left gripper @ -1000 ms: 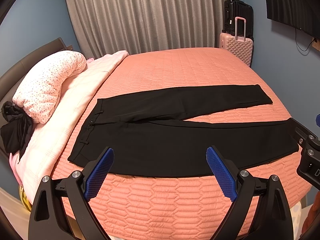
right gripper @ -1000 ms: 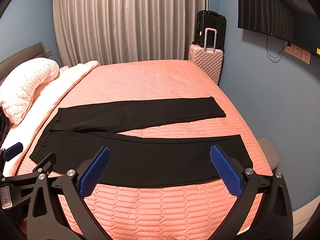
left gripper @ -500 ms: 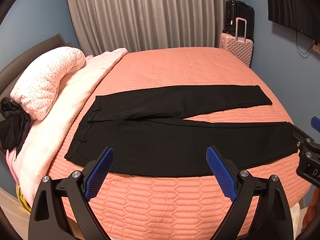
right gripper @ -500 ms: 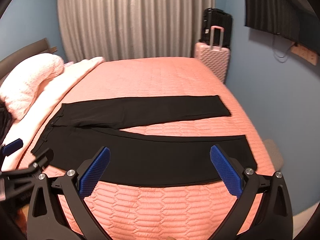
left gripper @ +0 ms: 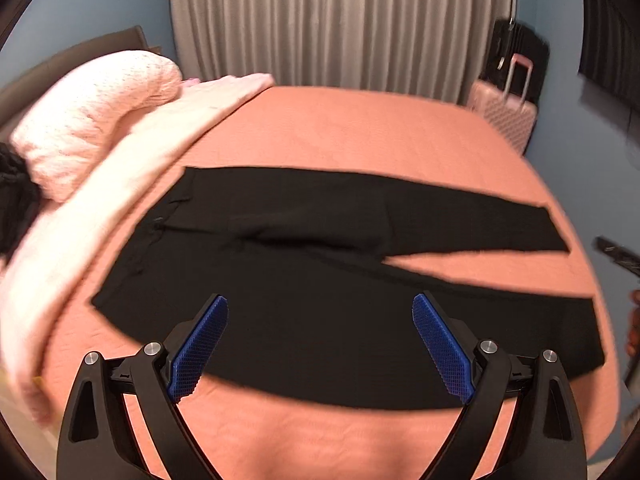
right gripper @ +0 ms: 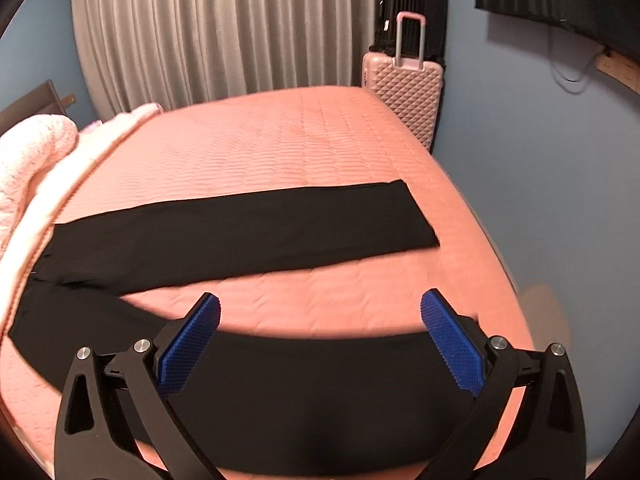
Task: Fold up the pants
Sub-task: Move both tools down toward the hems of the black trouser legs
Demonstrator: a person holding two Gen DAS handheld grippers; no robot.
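With both tongs, left (left gripper: 320, 340) and right (right gripper: 320, 340), gaping empty above the black pants (left gripper: 320, 280) lying flat on the bed (left gripper: 360, 132), pinching the near leg's edge cleanly is looking wisest.

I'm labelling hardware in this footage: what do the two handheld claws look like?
Both look alike. The left claw and the right claw each have two black, angular plastic arms with triangular cut-outs and round silver bolts at the joints. The fingers carry bright blue pads with a fine grid texture. No cables or markings show.
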